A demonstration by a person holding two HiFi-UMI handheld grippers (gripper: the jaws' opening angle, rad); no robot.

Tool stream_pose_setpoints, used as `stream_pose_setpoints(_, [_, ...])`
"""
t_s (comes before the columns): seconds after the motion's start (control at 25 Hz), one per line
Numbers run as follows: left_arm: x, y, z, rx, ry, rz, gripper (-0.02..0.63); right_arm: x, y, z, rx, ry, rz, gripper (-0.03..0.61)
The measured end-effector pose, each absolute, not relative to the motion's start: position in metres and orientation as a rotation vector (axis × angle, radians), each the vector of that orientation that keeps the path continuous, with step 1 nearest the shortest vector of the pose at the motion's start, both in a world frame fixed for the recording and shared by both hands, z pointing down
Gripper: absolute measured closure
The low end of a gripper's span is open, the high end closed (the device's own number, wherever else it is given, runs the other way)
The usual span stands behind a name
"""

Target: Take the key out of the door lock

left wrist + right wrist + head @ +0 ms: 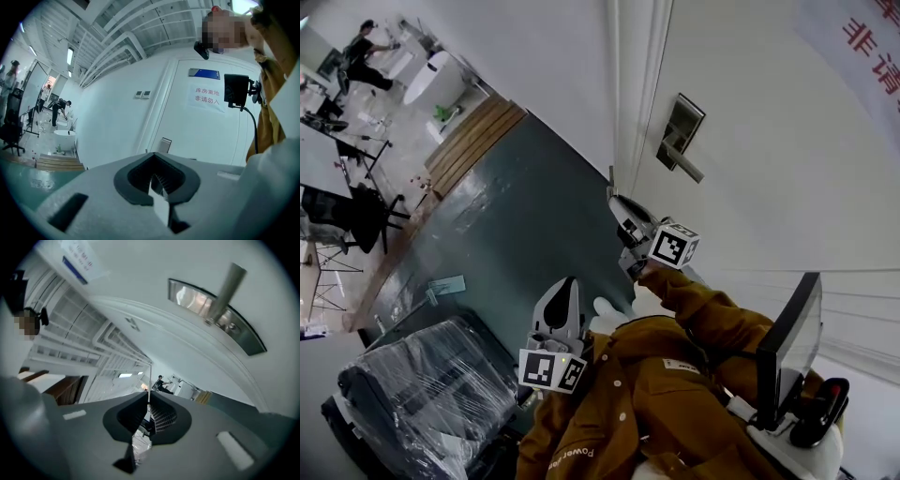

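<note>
Reaching for the lock point(243, 338) seems to be the step in hand. Both tongs are clenched on nothing. The right tongs point(149, 397) are pointed below the handle point(225, 287), and the left tongs point(155, 177) are held back. No key can be made out; it is likely in the lock. Next, the right tongs must be opened and lined up there.

**Words on the Door and the Jacket**

A white paper sign point(206, 96) on the door point(187, 136) has red Chinese words in two rows — 库房重地 on top, 非请勿入 below. The head view shows only 非请. The brown jacket point(675, 394) says "Power" — the rest is too small. The blue plate point(204, 73) cannot be read.
</note>
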State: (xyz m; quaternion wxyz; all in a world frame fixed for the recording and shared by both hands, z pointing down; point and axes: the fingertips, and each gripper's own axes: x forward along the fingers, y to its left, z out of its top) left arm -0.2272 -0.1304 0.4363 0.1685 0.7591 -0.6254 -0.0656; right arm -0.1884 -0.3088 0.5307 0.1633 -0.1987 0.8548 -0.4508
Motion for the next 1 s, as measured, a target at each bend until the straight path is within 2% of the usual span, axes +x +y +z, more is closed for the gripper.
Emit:
stream_pose_setpoints(0.24, [-0.222, -0.145, 0.440, 2.182, -1.763, -0.196, 0.615, -0.171, -0.249, 0.482, -0.513, 2.713, -1.030, 0.554])
stream_pose_setpoints(0.48, [-0.216, -0.154, 0.449, 2.199, -1.738, -0.189, 0.615, -0.163, -0.233, 0.461, -0.625, 2.941, -0.588, 0.554])
stream_pose_setpoints(1.0, [-0.217, -0.157, 0.453, 2.196, -1.740, -0.178, 0.615, -0.166, -0.231, 0.466, -0.663, 3.004, -0.484, 0.554])
